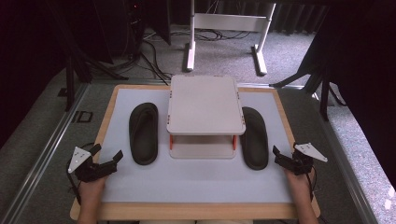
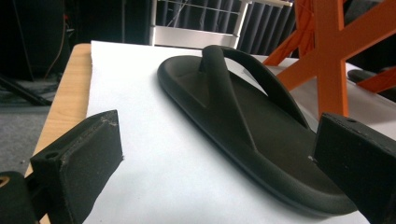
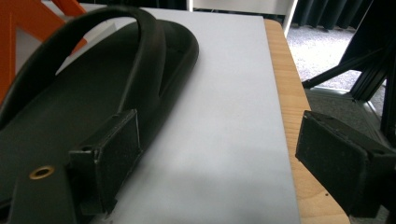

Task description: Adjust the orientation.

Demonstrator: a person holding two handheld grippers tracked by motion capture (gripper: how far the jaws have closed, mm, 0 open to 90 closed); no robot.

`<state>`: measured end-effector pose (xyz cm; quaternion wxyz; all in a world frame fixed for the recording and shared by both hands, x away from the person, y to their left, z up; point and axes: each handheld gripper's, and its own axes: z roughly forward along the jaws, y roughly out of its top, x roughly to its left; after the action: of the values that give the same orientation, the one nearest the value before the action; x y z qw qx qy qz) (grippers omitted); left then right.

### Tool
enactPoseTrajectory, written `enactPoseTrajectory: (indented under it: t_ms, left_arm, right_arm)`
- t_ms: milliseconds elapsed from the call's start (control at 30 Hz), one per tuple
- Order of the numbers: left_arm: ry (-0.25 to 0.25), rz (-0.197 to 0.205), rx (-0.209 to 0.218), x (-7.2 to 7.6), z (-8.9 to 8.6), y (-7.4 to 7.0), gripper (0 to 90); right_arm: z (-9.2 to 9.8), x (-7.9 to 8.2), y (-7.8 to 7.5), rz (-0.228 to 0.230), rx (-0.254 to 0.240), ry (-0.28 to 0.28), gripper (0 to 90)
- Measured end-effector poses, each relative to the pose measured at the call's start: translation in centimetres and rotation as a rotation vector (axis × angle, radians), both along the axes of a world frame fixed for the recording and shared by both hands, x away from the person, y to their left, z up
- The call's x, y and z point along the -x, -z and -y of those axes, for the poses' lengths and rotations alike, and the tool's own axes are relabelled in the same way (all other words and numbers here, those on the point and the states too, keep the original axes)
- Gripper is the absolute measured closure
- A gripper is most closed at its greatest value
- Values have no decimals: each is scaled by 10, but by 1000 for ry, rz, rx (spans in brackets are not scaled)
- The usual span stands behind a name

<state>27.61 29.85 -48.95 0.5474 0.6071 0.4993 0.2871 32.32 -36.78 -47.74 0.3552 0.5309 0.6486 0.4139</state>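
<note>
High view: left claw (image 1: 108,157) and right claw (image 1: 279,155) sit spread wide with nothing gripped, at the near corners of the white-topped wooden table (image 1: 196,182). Two black rubber flip-flops flank a white two-tier stand with orange posts (image 1: 205,105).

Left gripper view: left black rubber flip-flop (image 2: 247,126) lies flat just ahead.

Right gripper view: right black rubber flip-flop (image 3: 93,88) lies just beside the left-hand pad.

Table (image 1: 280,116): two sandals (image 1: 144,133), small rack (image 1: 205,105).
</note>
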Motion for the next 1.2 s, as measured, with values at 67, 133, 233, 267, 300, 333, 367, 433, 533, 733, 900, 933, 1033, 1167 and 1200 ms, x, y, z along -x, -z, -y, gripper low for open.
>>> enactPoseTrajectory:
  t_ms: [67,133,233,267,300,333,367,433,533,733,900,933,1033,1167,1200]
  left_arm:
    - [0,-14,17,-1,-2,0,15]
    - [-2,-16,19,-1,-2,-1,15]
    - [3,-26,32,-1,-4,-1,15]
    - [9,-33,36,-1,-4,-1,15]
    - [11,-41,41,-2,-5,-1,15]
    - [13,-52,40,-3,-5,-2,15]
    - [18,-66,41,-4,-6,-2,15]
    - [18,-88,47,-6,-7,-3,15]
    - [22,-106,67,-7,-9,-4,15]
    - [31,-161,31,-13,-11,-12,15]
    - [70,-207,-18,-18,-10,-24,15]
    - [79,-217,-32,-19,-10,-27,16]
    - [97,-247,-65,-23,-9,-33,17]
    - [126,-290,-129,-29,-5,-43,17]
    - [149,-307,-149,-31,-4,-47,18]
  right_arm:
    - [2,0,0,-3,-18,2,131]
    - [2,0,0,2,-24,1,130]
    - [2,1,0,9,-17,3,131]
    - [1,1,0,11,-14,4,130]
    - [1,1,0,8,-12,3,131]
    - [1,0,0,6,-11,2,131]
    - [1,0,0,5,-12,-1,131]
    - [1,0,0,1,-13,-3,135]
    - [0,-2,0,-14,-1,-7,146]
    - [0,-1,0,-10,-5,-6,146]
    - [-1,-1,0,-13,9,-8,147]
    - [-1,-1,0,-13,9,-8,147]
    - [-1,-1,0,-13,4,-8,147]
    - [-1,-1,0,-14,3,-10,147]
    - [-1,-1,0,-13,5,-11,147]
